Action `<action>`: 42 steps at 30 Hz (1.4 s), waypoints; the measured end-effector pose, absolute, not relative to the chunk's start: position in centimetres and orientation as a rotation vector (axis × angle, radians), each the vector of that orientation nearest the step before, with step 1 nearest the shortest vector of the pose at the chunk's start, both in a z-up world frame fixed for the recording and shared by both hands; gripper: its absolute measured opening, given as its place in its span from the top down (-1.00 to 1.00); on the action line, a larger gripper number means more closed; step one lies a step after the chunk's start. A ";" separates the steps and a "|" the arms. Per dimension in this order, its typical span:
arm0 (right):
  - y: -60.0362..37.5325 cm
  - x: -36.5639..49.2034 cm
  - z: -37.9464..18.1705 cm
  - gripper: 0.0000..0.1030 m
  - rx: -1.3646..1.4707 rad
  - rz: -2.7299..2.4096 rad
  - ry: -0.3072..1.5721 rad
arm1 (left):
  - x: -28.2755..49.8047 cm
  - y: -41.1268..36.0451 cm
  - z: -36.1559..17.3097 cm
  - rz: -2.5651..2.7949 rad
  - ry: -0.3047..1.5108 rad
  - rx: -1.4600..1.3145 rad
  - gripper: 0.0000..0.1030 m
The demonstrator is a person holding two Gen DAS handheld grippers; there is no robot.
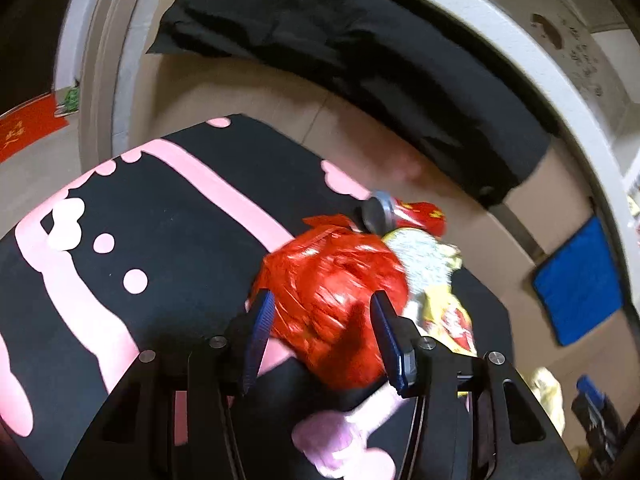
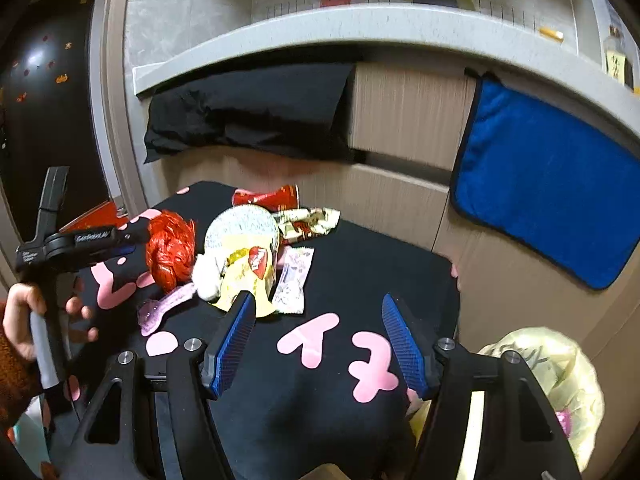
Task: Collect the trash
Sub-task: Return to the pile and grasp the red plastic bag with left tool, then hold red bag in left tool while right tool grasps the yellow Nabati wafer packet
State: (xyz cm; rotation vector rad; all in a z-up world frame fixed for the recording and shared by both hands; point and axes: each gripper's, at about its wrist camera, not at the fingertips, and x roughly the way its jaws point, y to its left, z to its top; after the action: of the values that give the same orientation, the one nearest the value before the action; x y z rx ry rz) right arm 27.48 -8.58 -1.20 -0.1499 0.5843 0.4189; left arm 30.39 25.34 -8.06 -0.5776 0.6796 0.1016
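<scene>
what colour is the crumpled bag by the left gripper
Red, a shiny crumpled plastic bag; the left wrist view shows it best.

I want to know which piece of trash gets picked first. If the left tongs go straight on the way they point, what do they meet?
Most likely the crumpled red plastic bag, sitting between the open left tongs; depth is blurred.

L gripper (image 1: pixel 320 320) tilted downward, jaws apart, blue pads (image 1: pixel 260 320) not pressing anything. R gripper (image 2: pixel 320 332) also angled down, jaws wide, nothing between them. Person's L hand (image 2: pixel 24 320) wrapped round its handle, rust-coloured sleeve at wrist.
</scene>
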 end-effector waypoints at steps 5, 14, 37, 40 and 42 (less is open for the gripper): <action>-8.3 29.3 -3.1 -0.22 -0.106 0.449 0.655 | 32.2 26.2 -9.8 0.112 0.702 -0.662 -0.17; -6.5 31.4 -5.4 -0.22 -0.136 0.463 0.717 | 33.4 26.2 -11.2 0.044 0.779 -0.802 -0.32; 2.5 37.4 -8.6 -0.11 -0.198 0.572 0.812 | 21.7 26.9 -5.9 0.024 0.633 -0.619 0.04; 3.9 38.0 -9.1 -0.11 -0.209 0.574 0.831 | 21.5 26.8 -5.8 0.019 0.620 -0.607 0.04; 4.8 38.0 -9.3 -0.11 -0.243 0.568 0.830 | 21.4 26.6 -5.9 0.015 0.620 -0.595 0.04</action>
State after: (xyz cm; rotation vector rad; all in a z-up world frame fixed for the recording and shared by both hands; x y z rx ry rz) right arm 38.04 4.80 -9.27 -0.2425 0.8299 0.5676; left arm 21.45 26.60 -5.88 -0.5953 0.6197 0.0153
